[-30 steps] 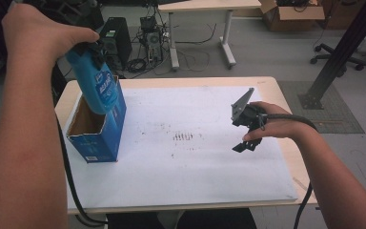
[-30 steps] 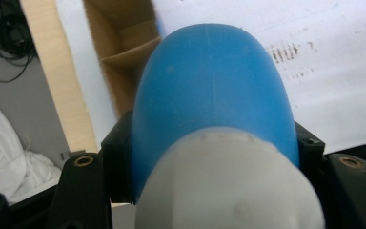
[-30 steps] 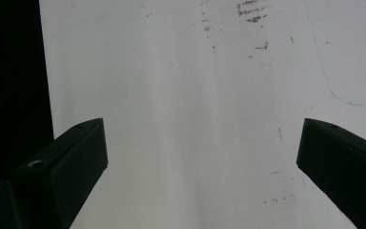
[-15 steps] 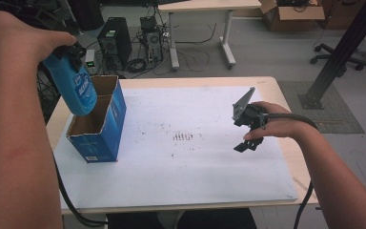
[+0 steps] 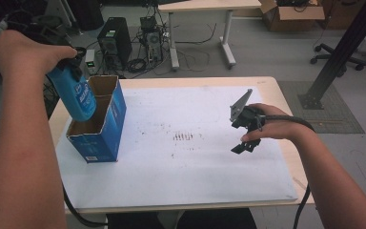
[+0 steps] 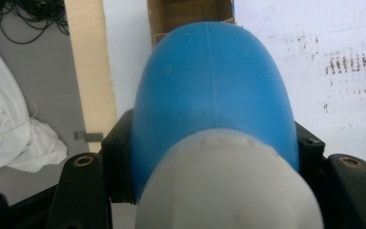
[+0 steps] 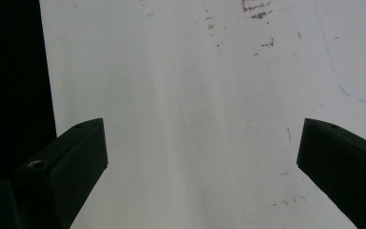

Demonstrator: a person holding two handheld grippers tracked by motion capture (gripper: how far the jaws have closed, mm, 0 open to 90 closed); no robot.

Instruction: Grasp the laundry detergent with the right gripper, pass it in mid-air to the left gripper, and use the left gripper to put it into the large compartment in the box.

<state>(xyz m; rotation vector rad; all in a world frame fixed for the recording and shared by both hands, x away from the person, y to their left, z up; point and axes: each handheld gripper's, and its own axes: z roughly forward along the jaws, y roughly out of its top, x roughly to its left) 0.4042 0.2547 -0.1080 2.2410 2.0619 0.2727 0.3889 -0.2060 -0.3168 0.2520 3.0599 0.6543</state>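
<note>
High view: left gripper (image 5: 69, 71) carries a blue bottle (image 5: 75, 95) over the open top of a blue cardboard box (image 5: 100, 125) at the left edge of the table (image 5: 271, 88). Bottle base sits at or just inside the near compartment of the box; whether it touches the cardboard cannot be told. Box appears split in two by an inner divider.

Left gripper view: jaws clamp the bottle's blue shoulder (image 6: 209, 95) on both sides, just below its white cap (image 6: 228, 181). Grip looks firm, jaws well closed on the body.

Right gripper (image 5: 244, 136) rests apart on the white sheet (image 5: 181, 181), mid-right of the table. Right gripper view: jaws stand wide, nothing between them.

Orientation: bottle's long axis runs steeply, tilted off vertical. Cap end up and toward the far left, base down and toward the box interior.

Risks, judged:
- Tilt could land the base on the divider or box rim; box is unbraced and light, so it may tip or slide.
- Grip sits on a rounded, smooth shoulder, so the bottle may slip or swivel.
- Early release would drop the bottle askew or outside the compartment.
</note>
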